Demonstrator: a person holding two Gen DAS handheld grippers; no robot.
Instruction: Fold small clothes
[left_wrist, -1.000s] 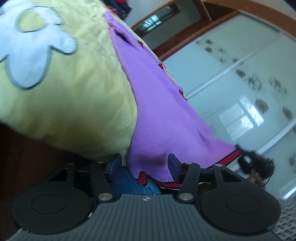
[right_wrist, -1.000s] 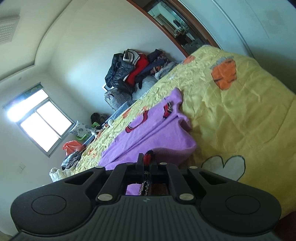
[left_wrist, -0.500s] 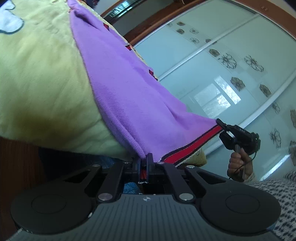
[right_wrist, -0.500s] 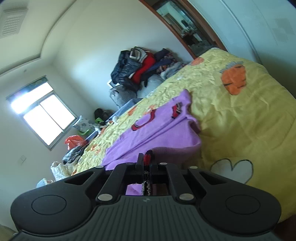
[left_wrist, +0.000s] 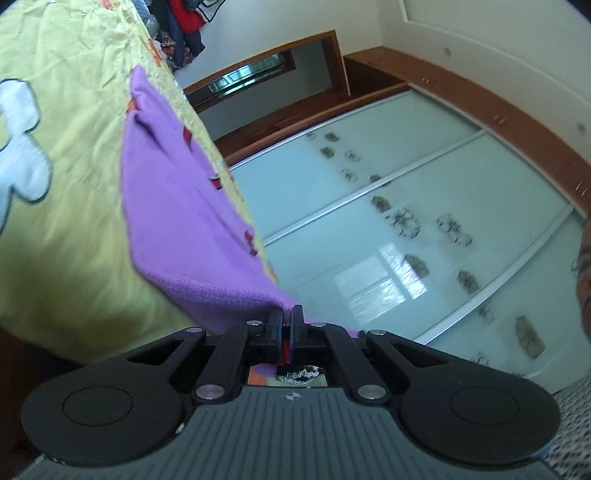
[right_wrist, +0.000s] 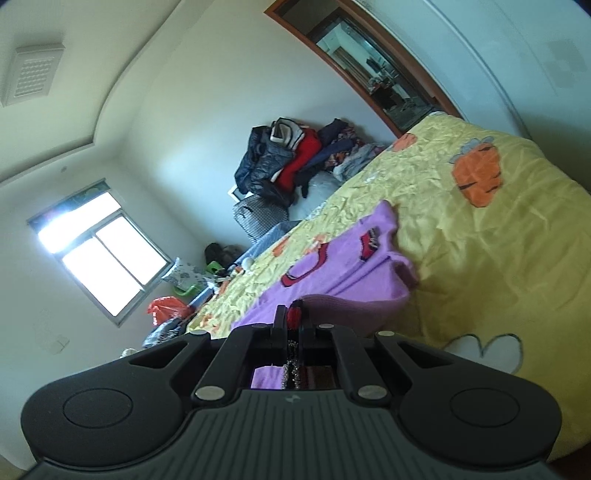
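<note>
A small purple knitted garment (left_wrist: 177, 206) with red and black trim lies on a yellow bedspread (left_wrist: 66, 184). My left gripper (left_wrist: 287, 314) is shut on its near hem corner, and the cloth rises from the bed edge up to the pads. In the right wrist view the same purple garment (right_wrist: 362, 266) spreads across the bedspread (right_wrist: 498, 258), its near edge lifted and curled. My right gripper (right_wrist: 291, 314) is shut on the red-trimmed hem at the other corner.
A heap of dark and red clothes (right_wrist: 291, 162) sits at the far end of the bed. Frosted sliding wardrobe doors (left_wrist: 406, 221) stand beside the bed. A window (right_wrist: 99, 251) and bags on the floor (right_wrist: 166, 310) lie beyond the bed's far side.
The left gripper closed on the hem of the purple garment and lifted it, the view swinging up along the bed. The right gripper kept its hold and barely moved.
</note>
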